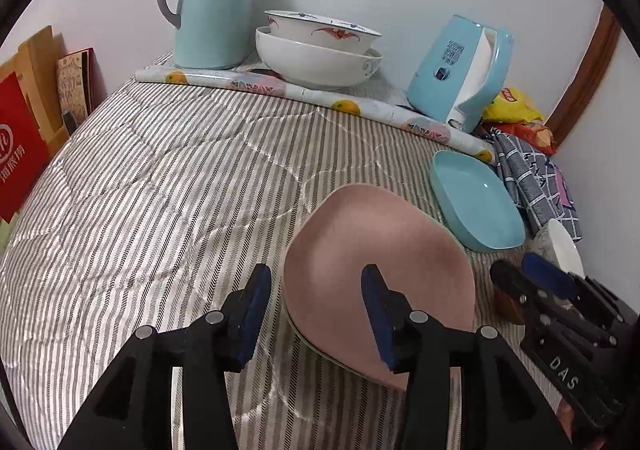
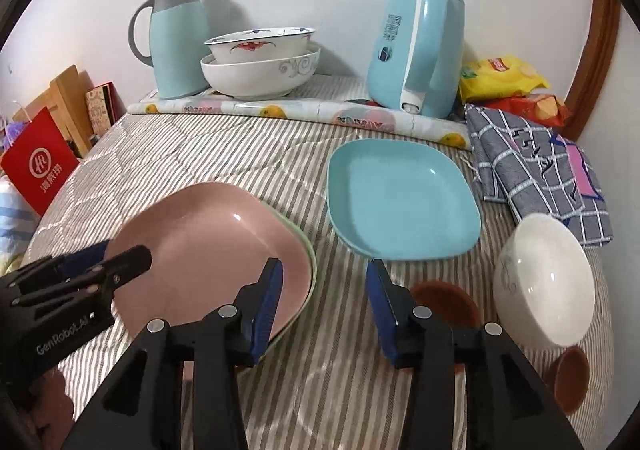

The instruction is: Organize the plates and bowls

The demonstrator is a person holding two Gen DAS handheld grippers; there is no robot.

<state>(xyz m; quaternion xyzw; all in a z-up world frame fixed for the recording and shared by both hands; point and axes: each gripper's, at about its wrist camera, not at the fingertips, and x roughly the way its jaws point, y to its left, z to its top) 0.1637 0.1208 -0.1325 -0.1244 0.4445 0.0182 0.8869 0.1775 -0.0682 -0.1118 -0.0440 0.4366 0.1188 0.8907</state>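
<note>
Left tool (image 1: pixel 316 314), jaws apart, straddles the near rim of the pink plate (image 1: pixel 380 290), not clamped; that plate sits on a pale green plate (image 2: pixel 306 250), evidently a stack begun on the striped table (image 1: pixel 160 189); right tool (image 2: pixel 326 306), jaws apart and empty, points at the blue plate (image 2: pixel 400 201), probably next for stacking; white bowl (image 2: pixel 548 282) lies tipped at right; two nested bowls (image 2: pixel 260 61) stand by the wall.

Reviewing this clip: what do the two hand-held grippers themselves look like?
Both are matte black plastic linkages with silver round pivot pins and blue finger pads. The left hand-held gripper carries white "GenRobot.AI" lettering, seen from the right wrist view; the right hand-held gripper shows "DAS". No cables or sleeves visible.
</note>
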